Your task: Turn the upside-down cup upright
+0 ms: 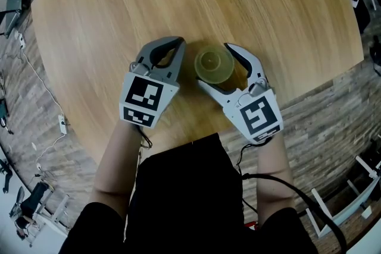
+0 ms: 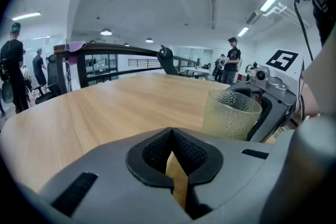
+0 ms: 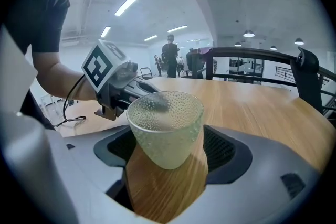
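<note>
Right gripper [image 3: 169, 157] spread wide around an upright cup [image 1: 215, 63]
Pale green dimpled cup stands mouth-up on the round wooden table [image 1: 119, 9], between the parted jaws; left gripper [image 1: 177, 42], jaws together and empty, is just beside the cup.

— Any writing or numbers to read here?
— None I can make out. The left cube [image 1: 143, 101], just behind its jaws, bears only black-and-white squares.
— And the right cube [image 1: 257, 117], behind the other jaws?
— The same. Its pattern perhaps resembles a 5, but it's too blocky to say.
</note>
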### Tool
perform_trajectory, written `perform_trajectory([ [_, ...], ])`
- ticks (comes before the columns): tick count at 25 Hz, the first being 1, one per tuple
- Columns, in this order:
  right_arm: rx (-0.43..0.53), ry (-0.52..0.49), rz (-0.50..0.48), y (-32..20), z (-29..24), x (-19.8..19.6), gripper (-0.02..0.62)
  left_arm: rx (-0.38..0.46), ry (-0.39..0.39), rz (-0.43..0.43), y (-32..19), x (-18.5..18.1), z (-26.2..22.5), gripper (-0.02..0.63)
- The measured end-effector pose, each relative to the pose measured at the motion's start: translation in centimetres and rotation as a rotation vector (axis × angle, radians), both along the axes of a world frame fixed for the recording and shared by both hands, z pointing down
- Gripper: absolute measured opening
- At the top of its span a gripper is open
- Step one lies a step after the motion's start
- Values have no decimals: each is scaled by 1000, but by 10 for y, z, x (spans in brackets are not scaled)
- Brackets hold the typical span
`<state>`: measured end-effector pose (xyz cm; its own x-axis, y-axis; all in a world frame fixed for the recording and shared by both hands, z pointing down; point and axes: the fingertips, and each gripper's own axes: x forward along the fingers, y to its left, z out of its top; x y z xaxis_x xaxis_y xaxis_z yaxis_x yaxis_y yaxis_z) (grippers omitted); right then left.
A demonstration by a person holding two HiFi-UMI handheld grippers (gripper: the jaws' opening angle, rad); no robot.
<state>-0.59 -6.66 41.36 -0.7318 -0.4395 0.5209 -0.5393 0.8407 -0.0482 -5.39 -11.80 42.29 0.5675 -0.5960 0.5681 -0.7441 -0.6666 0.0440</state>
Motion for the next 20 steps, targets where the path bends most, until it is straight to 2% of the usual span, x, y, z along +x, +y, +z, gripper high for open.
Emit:
perform_trajectory([
  [5,2,9,50,8,-5,19,339,37,25,-44,8,-18,-16,6],
  [10,-33,-98,202,43,-52,59,333,182,169,-120,50,-40,-83,6],
  [11,-12,-118,252,49,-71,64,305,203,203,-114,64,-40,-100,6],
  [13,63,-159,355,55,-112,72,41,230,258,-84,91,-33,-131,6],
  [16,140,-240,424,71,-174,62,15,243,307,-52,130,-20,-173,6],
  [20,225,-308,460,93,-241,29,14,261,388,-91,155,-19,-229,6],
])
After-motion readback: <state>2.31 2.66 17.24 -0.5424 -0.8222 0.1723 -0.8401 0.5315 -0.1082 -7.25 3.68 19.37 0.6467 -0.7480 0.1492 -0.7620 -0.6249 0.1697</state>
